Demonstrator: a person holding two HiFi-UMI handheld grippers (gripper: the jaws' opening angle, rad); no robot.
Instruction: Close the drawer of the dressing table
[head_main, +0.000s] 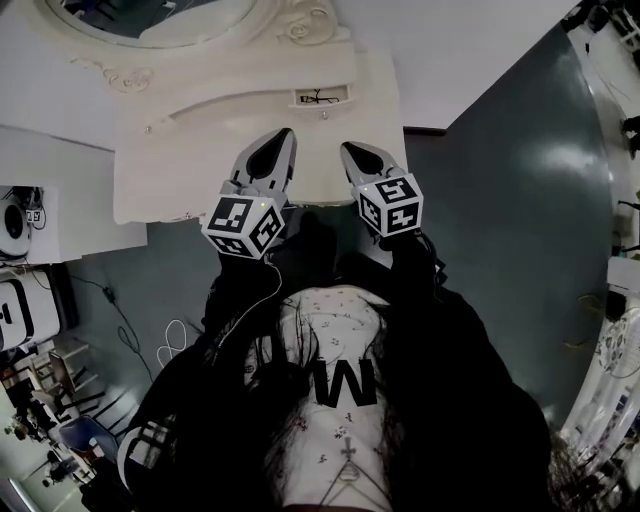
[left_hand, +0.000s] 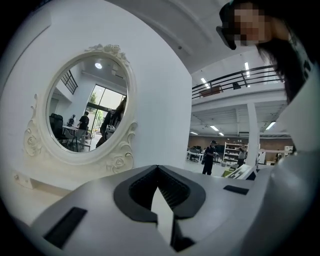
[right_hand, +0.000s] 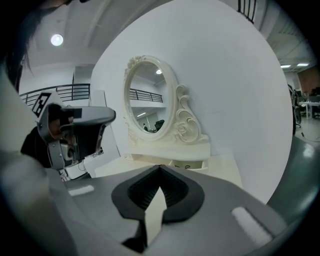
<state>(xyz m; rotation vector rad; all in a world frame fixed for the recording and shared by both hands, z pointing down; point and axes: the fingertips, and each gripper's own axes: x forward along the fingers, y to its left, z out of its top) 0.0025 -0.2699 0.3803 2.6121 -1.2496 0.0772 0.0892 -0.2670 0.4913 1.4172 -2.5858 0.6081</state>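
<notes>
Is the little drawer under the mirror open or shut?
Open. The drawer sticks out below the mirror, and the head view looks down into it.

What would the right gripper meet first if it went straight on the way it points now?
Most likely the small open drawer under the mirror. The tabletop could come first, since depth is unclear.
</notes>
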